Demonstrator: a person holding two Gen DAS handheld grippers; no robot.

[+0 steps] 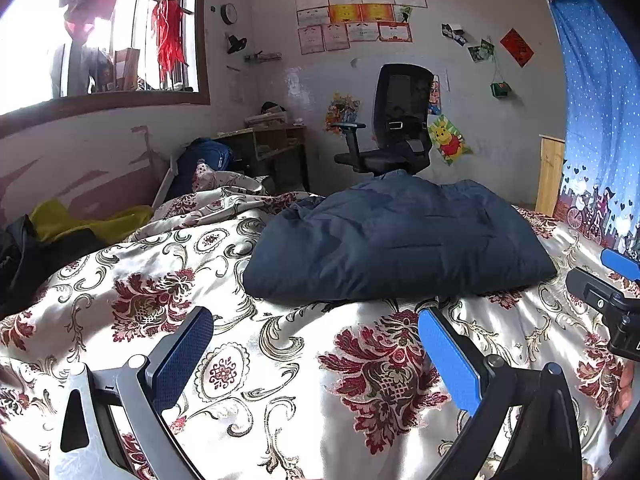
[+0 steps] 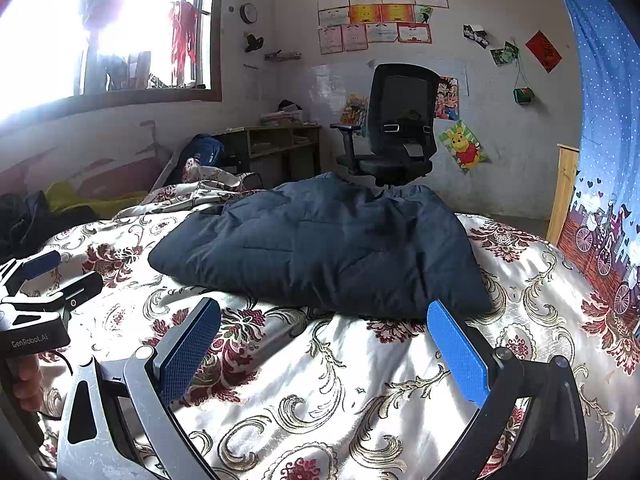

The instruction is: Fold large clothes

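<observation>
The left gripper [image 1: 316, 344] has its two blue pads spread wide apart and nothing is between them; it hovers over the flowered bedspread [image 1: 168, 280], a little short of the garment. The right gripper [image 2: 324, 340] is in the same condition, wide open and empty, also just before the near edge of the garment. Each gripper is seen at the border of the other camera's view, so they are side by side and near each other. The task's thing is a dark blue padded coat [image 2: 320, 248], which lies on the bedspread in the middle of the bed, already gathered into a thick bundle. Its long axis goes roughly from left to right across both views, and its near long edge faces the grippers; where the collar or the hem is cannot be told, because the bundle hides them. It seems the folding is far along, and the step in hand is probably one more fold or a tidying. To do it well, each gripper should take a near corner through all layers, not only the top shell, then both should lift together and carry the edge over evenly, because padded slippery fabric likes to spring open. An office chair [image 2: 396, 128] stands behind the bed.
</observation>
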